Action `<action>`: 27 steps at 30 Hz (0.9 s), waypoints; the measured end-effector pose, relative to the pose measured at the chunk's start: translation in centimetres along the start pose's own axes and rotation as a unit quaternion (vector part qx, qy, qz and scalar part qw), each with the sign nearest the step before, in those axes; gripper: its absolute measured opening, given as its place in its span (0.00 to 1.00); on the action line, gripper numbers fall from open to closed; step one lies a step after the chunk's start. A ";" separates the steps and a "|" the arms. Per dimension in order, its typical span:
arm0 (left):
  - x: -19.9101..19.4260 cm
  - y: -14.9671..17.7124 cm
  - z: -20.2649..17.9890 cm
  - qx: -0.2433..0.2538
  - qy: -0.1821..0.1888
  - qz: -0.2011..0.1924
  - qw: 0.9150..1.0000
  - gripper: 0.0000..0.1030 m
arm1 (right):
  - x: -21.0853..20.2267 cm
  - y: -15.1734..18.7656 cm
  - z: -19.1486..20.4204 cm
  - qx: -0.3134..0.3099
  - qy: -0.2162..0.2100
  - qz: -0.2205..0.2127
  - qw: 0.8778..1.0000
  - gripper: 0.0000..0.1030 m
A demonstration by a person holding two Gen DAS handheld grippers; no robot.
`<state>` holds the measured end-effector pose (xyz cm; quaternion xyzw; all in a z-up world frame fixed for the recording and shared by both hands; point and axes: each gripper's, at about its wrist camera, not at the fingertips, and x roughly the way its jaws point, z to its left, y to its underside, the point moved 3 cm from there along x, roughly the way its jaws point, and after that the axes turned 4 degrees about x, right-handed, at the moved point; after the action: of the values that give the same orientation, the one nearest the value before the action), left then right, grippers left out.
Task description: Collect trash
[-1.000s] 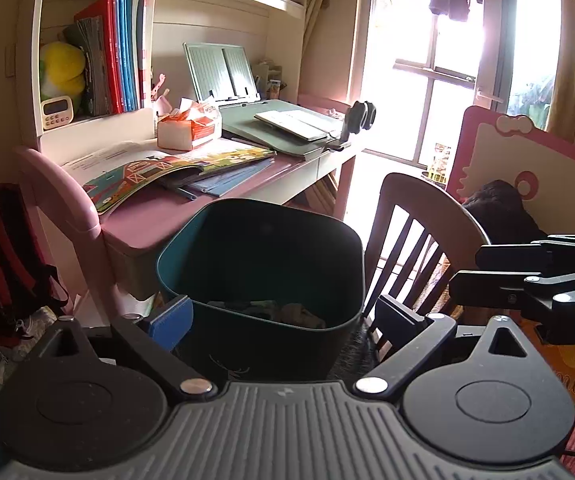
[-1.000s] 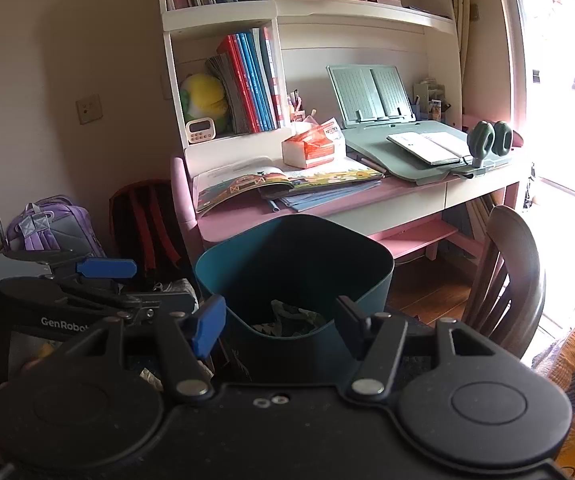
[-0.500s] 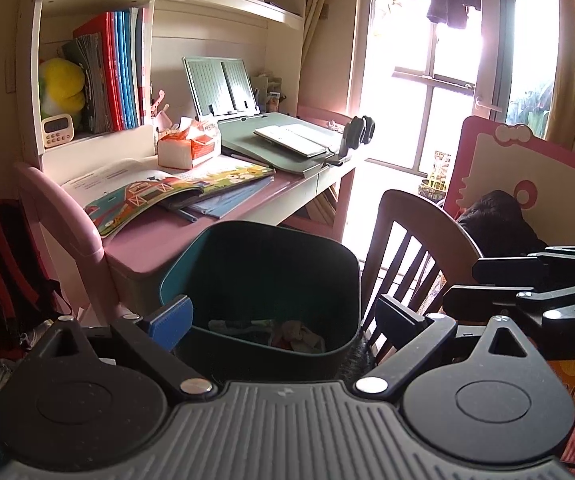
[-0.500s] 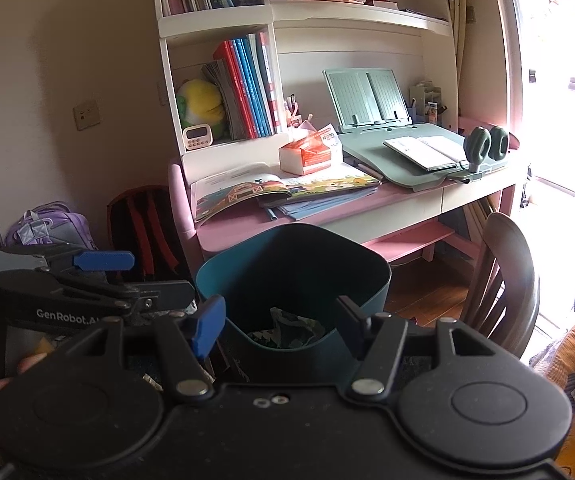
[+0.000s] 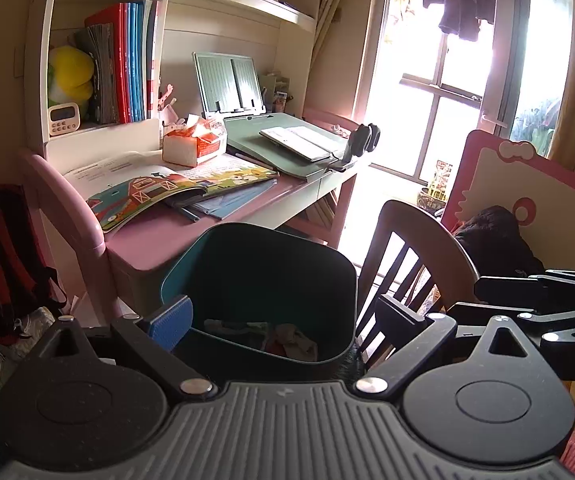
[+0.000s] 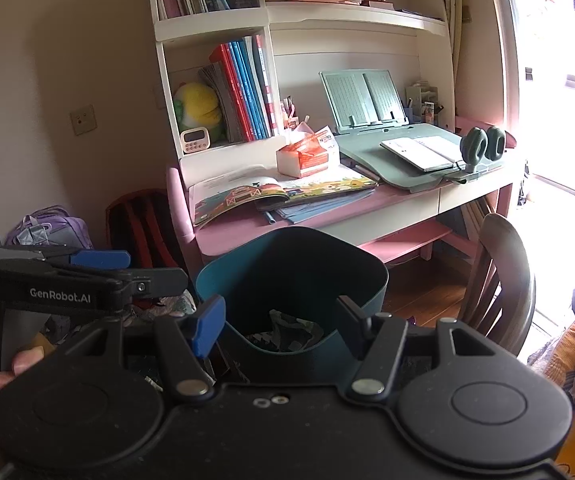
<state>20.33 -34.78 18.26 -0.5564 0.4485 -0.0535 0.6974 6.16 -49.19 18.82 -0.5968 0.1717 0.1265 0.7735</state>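
While both grippers are hovering over the teal trash bin (image 5: 263,280), the left gripper (image 5: 283,316) is spreading its fingers (image 5: 169,322) wide with nothing between them, and the right gripper (image 6: 277,322) is likewise standing open and empty. The bin is sitting on the floor just in front of the pink tabletop (image 6: 243,232), its mouth facing straight up, its long axis upright, with crumpled trash (image 6: 287,332) lying at the bottom. Room is running tight — the tabletop's front edge is crowding the bin's far rim, a wooden chair (image 5: 411,248) is standing just beside it on the right, and a red backpack (image 6: 139,224) is leaning near the desk's end on the left. In the right wrist view the left gripper's side is reading "GenRobot.AI"; the tissue box (image 6: 307,152) is showing red print too small to read. An open picture book (image 5: 175,188) is lying flat on the tabletop.
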 end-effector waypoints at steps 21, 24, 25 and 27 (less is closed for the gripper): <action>-1.3 1.4 -1.4 0.024 -0.018 -0.012 0.999 0.98 | -0.8 1.0 0.5 -0.011 -0.013 -0.001 1.000 0.59; -1.4 1.7 -1.9 0.030 -0.023 -0.017 0.999 1.00 | -1.0 1.3 0.2 -0.007 -0.014 0.000 1.000 0.59; -1.5 1.8 -2.1 0.031 -0.023 -0.019 0.999 1.00 | -1.0 1.4 0.1 -0.007 -0.015 0.001 1.000 0.59; -1.6 2.0 -2.4 0.034 -0.026 -0.020 0.999 1.00 | -1.2 1.5 0.1 -0.007 -0.016 0.001 1.000 0.59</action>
<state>16.92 -34.85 17.61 -0.5427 0.4164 -0.0682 0.7263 4.50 -48.71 18.04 -0.6001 0.1592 0.1377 0.7718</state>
